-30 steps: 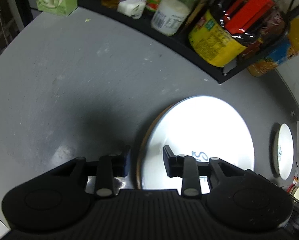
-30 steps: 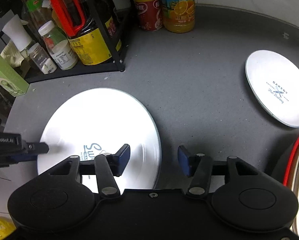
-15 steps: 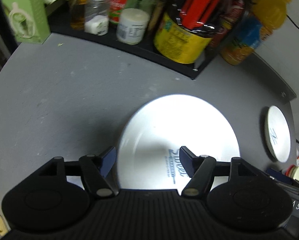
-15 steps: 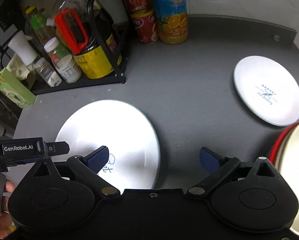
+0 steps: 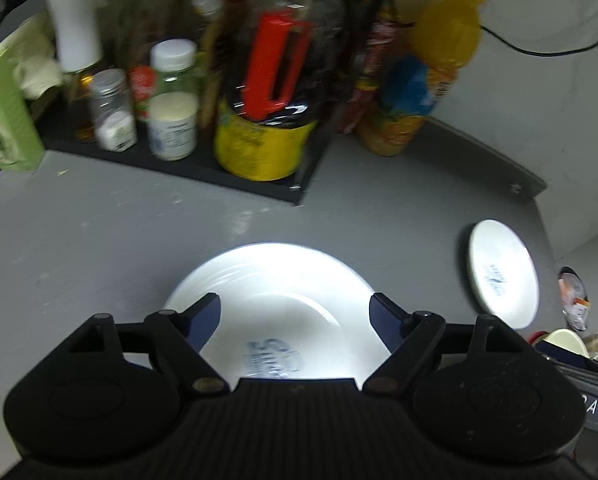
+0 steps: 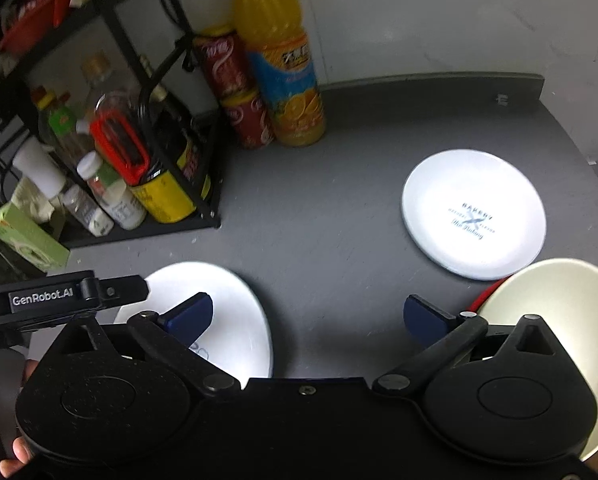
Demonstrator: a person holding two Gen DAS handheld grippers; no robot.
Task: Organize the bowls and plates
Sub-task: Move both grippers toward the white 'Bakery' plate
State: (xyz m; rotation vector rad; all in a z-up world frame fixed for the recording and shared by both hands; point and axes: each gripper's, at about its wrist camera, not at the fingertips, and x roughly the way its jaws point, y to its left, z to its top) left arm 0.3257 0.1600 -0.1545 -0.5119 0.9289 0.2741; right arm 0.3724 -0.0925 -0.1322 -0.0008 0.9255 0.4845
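Observation:
A large white plate (image 5: 275, 292) with blue lettering lies flat on the grey counter; it also shows in the right wrist view (image 6: 235, 320). My left gripper (image 5: 295, 316) is open and empty, raised above the plate's near side. My right gripper (image 6: 307, 316) is open and empty above the counter, between the large plate and a cream bowl (image 6: 555, 312) with a red rim beneath it at the right. A smaller white plate (image 6: 475, 212) printed "Bakery" lies at the far right; it also shows in the left wrist view (image 5: 503, 272).
A black rack (image 6: 155, 184) of bottles and jars stands at the back left, with a green box (image 6: 27, 236) beside it. An orange juice bottle (image 6: 287, 68) and stacked red cans (image 6: 235, 92) stand by the wall. The counter edge curves at the right.
Both grippers have opened wide and pulled back and upward from the large plate, which now lies flat on the counter. The cream bowl has come into the right wrist view.

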